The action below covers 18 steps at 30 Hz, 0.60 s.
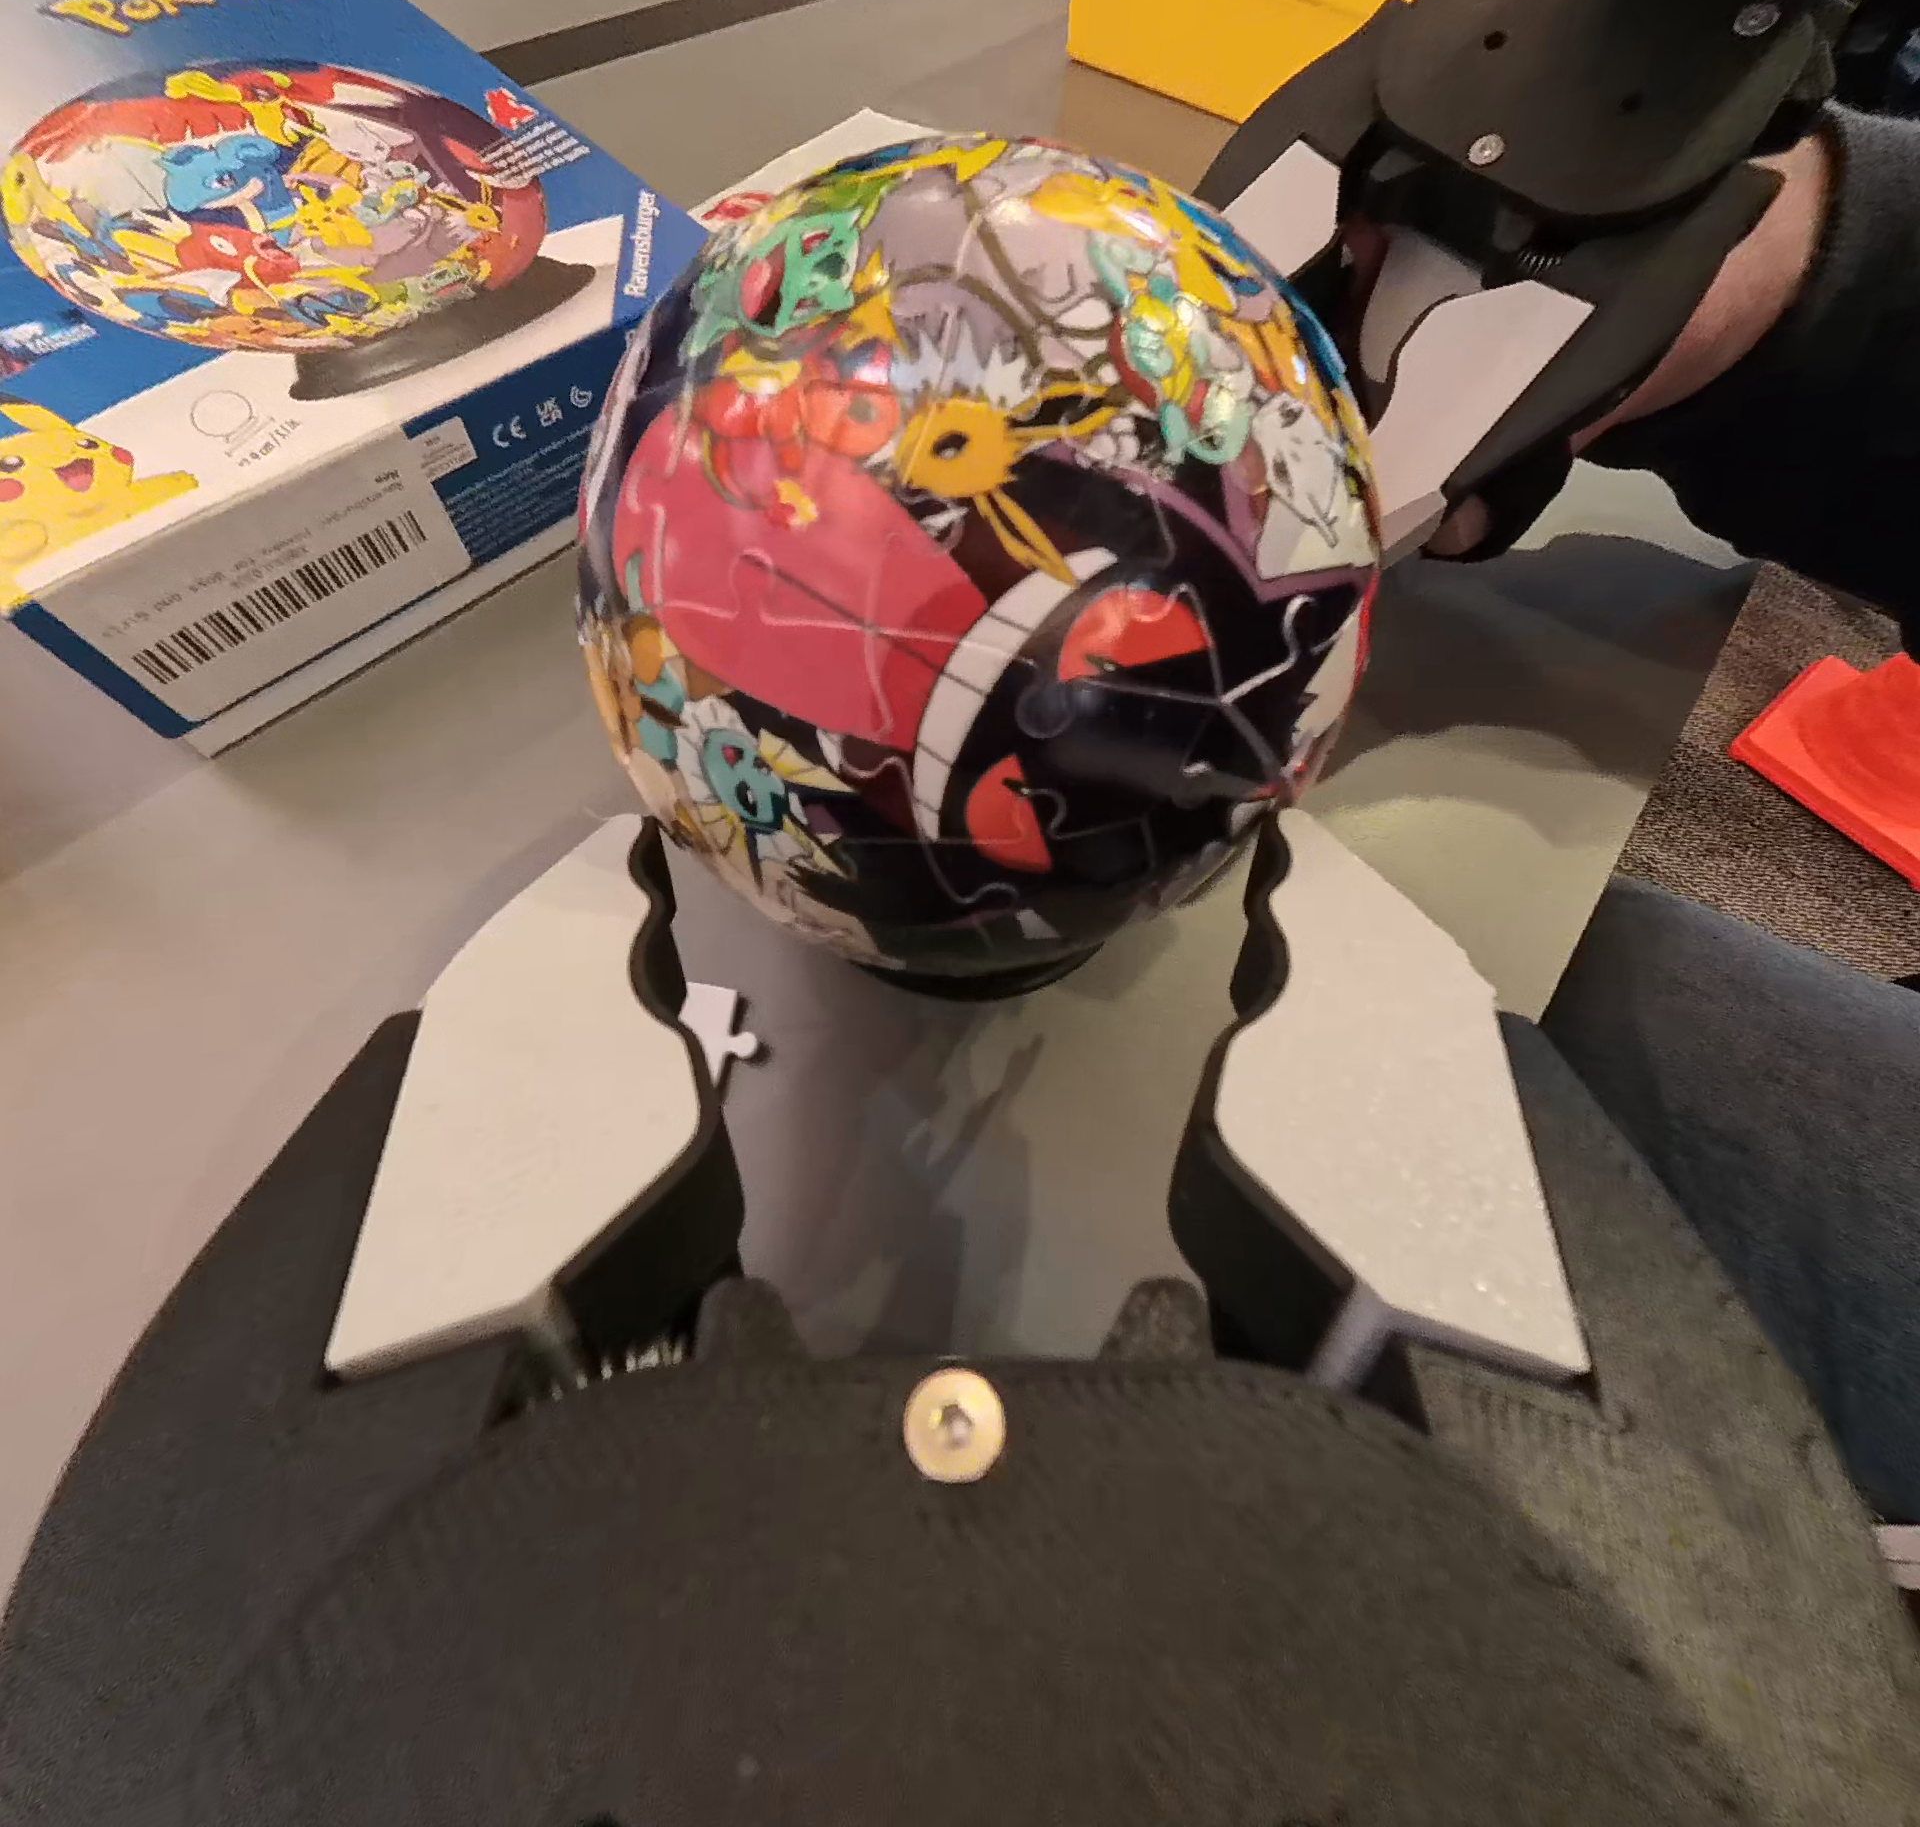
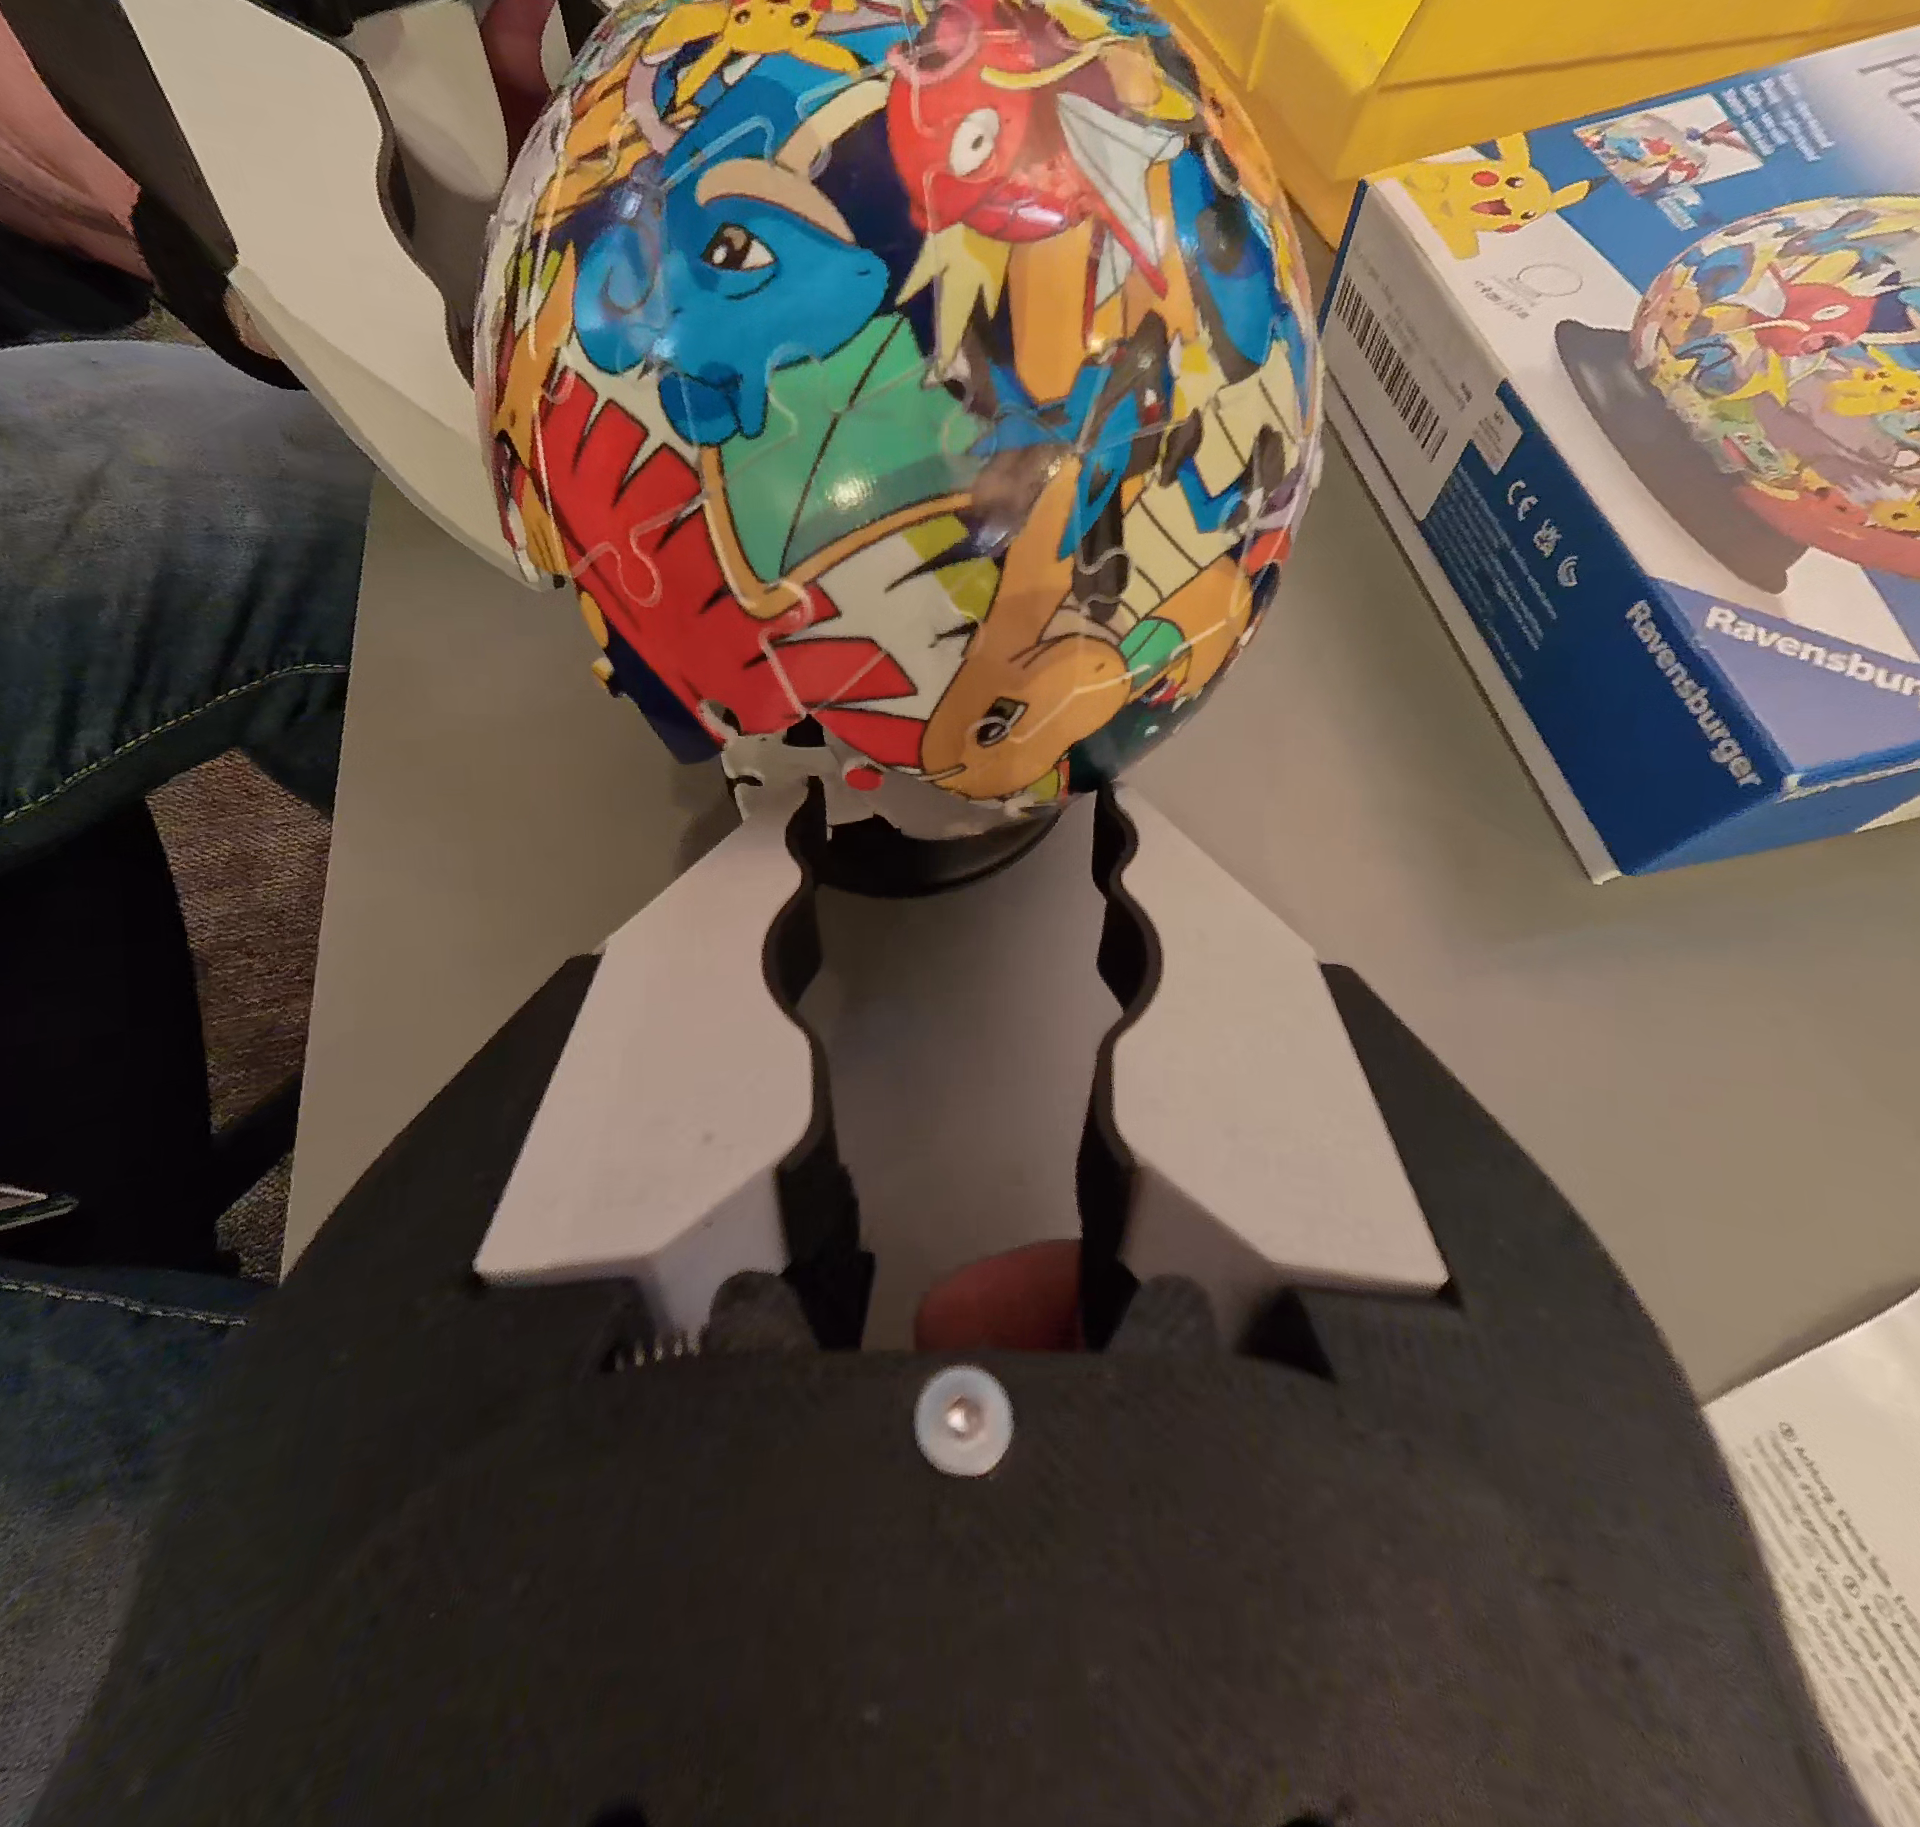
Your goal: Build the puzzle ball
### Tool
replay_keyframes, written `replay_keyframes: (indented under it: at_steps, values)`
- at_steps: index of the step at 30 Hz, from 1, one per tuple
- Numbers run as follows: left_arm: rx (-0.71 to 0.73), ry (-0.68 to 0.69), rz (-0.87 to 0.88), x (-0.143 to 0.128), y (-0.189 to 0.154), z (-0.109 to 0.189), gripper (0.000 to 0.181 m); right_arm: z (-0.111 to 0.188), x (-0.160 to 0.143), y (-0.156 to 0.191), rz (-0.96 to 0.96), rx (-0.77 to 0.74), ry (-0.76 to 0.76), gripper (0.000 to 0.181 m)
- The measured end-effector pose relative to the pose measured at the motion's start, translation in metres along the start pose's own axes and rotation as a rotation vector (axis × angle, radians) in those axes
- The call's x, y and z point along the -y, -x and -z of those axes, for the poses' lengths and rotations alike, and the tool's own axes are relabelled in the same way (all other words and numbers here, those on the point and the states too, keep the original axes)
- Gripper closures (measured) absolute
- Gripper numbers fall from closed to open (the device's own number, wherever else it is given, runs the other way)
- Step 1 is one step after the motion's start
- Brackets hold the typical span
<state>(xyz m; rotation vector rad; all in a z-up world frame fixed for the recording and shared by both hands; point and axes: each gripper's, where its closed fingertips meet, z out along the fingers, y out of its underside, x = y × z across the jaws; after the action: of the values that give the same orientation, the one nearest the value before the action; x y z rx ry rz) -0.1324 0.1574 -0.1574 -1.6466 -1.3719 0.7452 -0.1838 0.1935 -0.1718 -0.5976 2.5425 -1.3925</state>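
Both tools gape empty, flanking puzzle ball (image 1: 977,551) near table edge (image 1: 1662,790)

Bright, even indoor light, soft shadows on the table (image 1: 260,946), glare on the glossy puzzle ball (image 1: 977,551), strong wide-angle bending at edges, slight blur.

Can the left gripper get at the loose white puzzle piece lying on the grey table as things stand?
Probably yes. The loose white puzzle piece lies on bare grey table beside the open left gripper's left finger, in front of the colourful puzzle ball; nothing covers it.
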Motion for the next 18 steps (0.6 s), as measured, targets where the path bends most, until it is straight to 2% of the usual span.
replay_keyframes:
  at_steps: [8,18]
  values:
    - [-0.001,-0.032,-0.017,0.010,0.006,0.002,0.077,0.007,0.018,-0.009,0.018,-0.036,-0.022,0.133]
    - [0.012,-0.073,-0.047,0.051,0.019,0.020,0.077,0.021,0.059,-0.021,0.060,-0.057,-0.022,0.134]
